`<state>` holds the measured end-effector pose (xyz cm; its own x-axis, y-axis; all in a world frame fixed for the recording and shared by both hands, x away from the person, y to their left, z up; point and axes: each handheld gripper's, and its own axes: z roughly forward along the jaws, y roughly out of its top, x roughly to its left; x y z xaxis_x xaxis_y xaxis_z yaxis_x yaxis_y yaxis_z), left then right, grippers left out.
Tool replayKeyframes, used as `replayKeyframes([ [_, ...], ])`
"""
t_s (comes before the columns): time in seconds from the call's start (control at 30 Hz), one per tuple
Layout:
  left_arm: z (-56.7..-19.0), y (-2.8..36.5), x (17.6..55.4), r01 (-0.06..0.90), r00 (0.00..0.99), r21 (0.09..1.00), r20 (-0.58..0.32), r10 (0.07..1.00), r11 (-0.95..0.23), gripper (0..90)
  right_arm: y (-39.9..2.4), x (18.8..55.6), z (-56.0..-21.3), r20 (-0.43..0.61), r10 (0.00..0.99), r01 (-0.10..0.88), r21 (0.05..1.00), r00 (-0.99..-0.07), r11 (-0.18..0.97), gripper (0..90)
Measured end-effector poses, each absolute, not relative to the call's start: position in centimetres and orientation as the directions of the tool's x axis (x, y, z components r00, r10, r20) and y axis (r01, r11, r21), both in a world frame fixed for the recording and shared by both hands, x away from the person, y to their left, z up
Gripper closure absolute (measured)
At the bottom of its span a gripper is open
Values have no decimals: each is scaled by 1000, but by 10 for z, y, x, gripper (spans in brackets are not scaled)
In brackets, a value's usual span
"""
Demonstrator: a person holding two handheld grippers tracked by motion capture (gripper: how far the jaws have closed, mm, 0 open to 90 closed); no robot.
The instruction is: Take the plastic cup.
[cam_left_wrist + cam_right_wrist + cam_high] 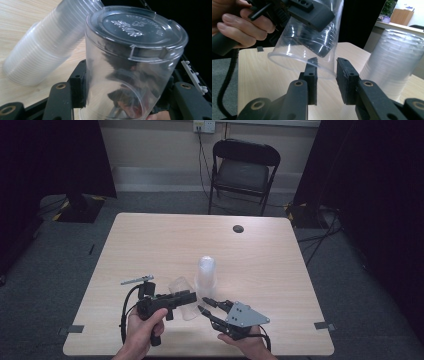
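Clear plastic cup (182,296) clamped crosswise in the left gripper (192,297), beside the tall stack of clear plastic cups (205,272).

Its open rim is straddled by the right gripper (203,306), jaws parted, unclamped.

Clear glossy plastic cup (130,65), smooth walls, gripped by matt black jaws. Beside the cup, a frosted plastic cup stack (42,52) on the pale matt wood-grain surface (150,245).

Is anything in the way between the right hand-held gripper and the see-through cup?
Nothing visible. The right hand-held gripper has its open jaws right at the rim of the clear cup, held by the left hand-held gripper.
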<state>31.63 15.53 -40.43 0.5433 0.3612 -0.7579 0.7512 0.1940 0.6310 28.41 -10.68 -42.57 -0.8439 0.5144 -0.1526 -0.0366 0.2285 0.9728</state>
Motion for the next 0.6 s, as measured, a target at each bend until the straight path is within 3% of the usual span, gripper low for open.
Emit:
replayKeyframes([
  [0.3,-405,154,315,753,546,625,-768,335,205,434,-97,291,-426,-160,512,-60,977,-844,205,687],
  [0.6,-406,151,314,757,544,617,-777,318,212,431,-88,296,-429,-150,538,-78,985,-830,154,729],
])
